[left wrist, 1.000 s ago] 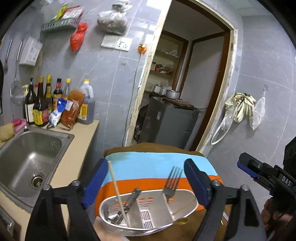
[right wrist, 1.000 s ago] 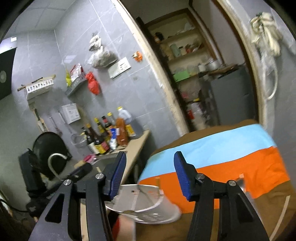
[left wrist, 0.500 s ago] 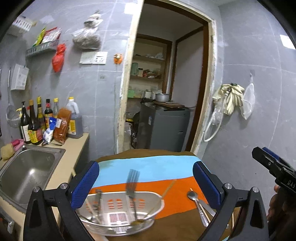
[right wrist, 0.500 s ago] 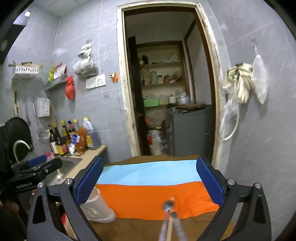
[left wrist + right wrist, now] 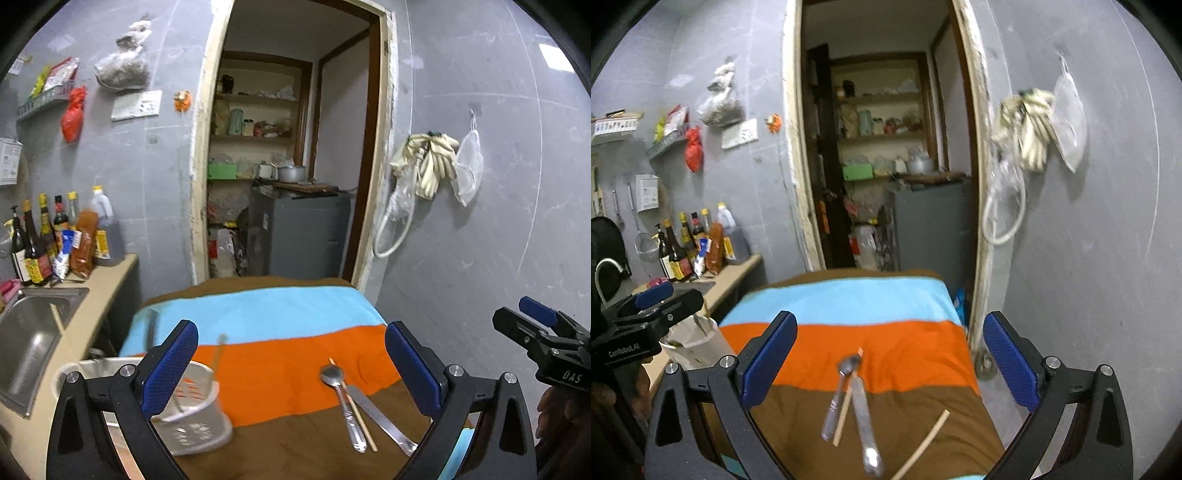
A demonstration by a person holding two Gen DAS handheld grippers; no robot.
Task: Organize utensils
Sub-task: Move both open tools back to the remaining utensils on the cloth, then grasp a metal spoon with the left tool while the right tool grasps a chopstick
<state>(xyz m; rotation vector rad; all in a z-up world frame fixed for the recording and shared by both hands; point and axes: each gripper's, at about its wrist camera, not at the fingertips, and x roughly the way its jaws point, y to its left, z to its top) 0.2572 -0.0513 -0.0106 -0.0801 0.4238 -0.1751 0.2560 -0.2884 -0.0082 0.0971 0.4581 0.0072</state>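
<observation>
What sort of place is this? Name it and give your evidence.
Most likely a small home kitchen: a steel sink set in a counter, sauce bottles lined up against the grey tiled wall, and a pantry with stocked shelves through the doorway.

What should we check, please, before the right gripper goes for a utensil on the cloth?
1. Right gripper open, nothing between its jaws: ok.
2. Left gripper open, holding nothing: ok.
3. Spoon in clear view on the cloth: ok.
4. Spoon lying apart from the chopstick for a clean pick: not ok, they lie together.
5. Basket upright on the cloth: ok.
6. Room left in the basket: cannot tell, blurred.
</observation>
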